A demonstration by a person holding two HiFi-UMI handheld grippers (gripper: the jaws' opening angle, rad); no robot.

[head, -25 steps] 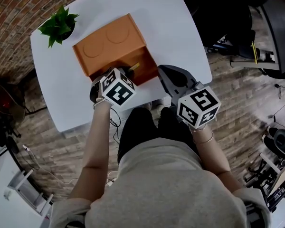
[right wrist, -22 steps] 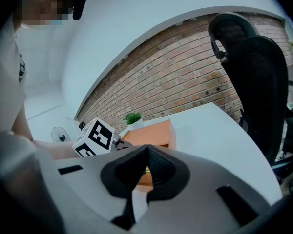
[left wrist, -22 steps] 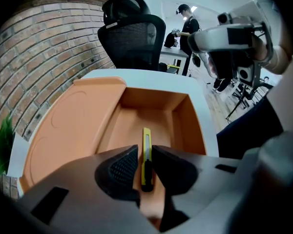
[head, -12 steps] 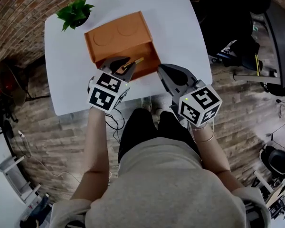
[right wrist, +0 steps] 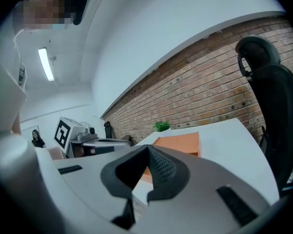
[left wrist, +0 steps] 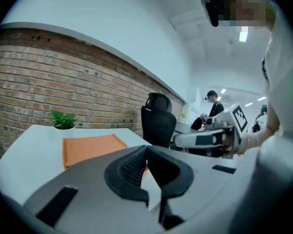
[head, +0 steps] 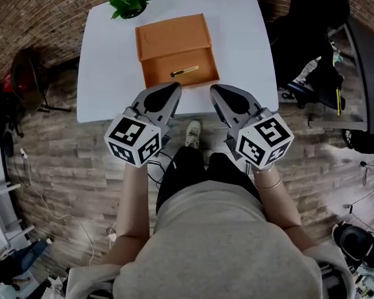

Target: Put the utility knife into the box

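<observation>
Jaws on both tools are pressed together, tip to tip, with nothing between them. The left gripper and right gripper hang side by side over the near edge of the white rectangular table, apart from everything on it. The slim yellow-and-black utility knife lies slantwise in the near, recessed half of the flat orange box. A small green potted plant stands just beyond the box's far left corner.
</observation>
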